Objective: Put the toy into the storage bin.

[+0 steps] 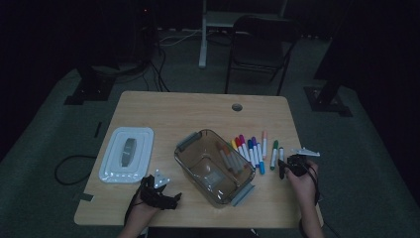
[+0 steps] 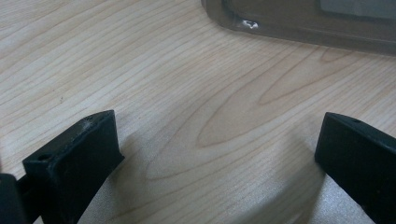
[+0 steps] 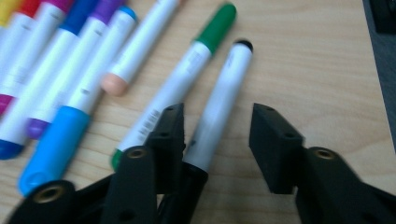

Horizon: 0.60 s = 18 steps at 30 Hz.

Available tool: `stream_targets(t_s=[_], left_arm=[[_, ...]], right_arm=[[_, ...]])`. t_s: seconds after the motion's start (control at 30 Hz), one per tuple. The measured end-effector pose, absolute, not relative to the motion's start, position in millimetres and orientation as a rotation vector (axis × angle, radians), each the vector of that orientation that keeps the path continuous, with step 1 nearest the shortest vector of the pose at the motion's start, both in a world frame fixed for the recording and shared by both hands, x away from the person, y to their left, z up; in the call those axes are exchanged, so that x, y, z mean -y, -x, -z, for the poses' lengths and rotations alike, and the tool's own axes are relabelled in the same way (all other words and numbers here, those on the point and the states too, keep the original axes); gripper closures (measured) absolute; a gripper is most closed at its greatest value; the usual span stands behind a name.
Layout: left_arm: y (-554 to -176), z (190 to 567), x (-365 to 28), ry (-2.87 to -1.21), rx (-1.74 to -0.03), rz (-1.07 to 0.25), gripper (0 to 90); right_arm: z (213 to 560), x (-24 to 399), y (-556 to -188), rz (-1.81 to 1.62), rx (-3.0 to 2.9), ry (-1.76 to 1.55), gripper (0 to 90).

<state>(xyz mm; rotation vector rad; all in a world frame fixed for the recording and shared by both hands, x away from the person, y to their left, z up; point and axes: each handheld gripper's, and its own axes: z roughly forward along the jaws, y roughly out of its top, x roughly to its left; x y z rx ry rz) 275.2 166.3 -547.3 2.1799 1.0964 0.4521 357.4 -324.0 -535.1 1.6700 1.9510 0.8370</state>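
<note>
Here, right gripper point(image 3: 217, 140): jaws narrowed around the black-capped marker point(image 3: 219, 105), one pad touching, the other apart;
Left gripper point(image 2: 217, 154): jaws wide over bare table point(image 2: 187, 93)

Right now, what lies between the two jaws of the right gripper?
In the right gripper view, the black-capped marker lies on the table between the jaws of the right gripper. One jaw is against it; the other stands apart.

I see the black-capped marker point(image 3: 219, 100), white-bodied, lying flat on the wooden table at the right end of the row; just beside the green-capped marker point(image 3: 187, 70), nearly parallel; its near end sits between the right gripper's point(image 3: 217, 135) jaws.
</note>
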Motion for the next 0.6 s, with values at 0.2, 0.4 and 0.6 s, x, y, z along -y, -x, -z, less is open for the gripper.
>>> stream_targets(t_s=[0.2,0.4,0.6], left_arm=[[-275.2,547.3,-166.3,-2.179,-1.096,-0.452,0.6],[-275.8,547.3,-166.7,-2.183,-1.088,-0.449,0.5],[-275.7,547.4,-166.8,-2.183,-1.088,-0.449,0.6]], right_arm=[[537.1,322.9,-360.0,-0.802,-1.914,-1.709,74.7],[535.4,324.1,-363.6,-0.783,-1.882,-1.761,76.6],[528.5,325.5,-360.6,-0.803,-1.86,-1.779,76.6]])
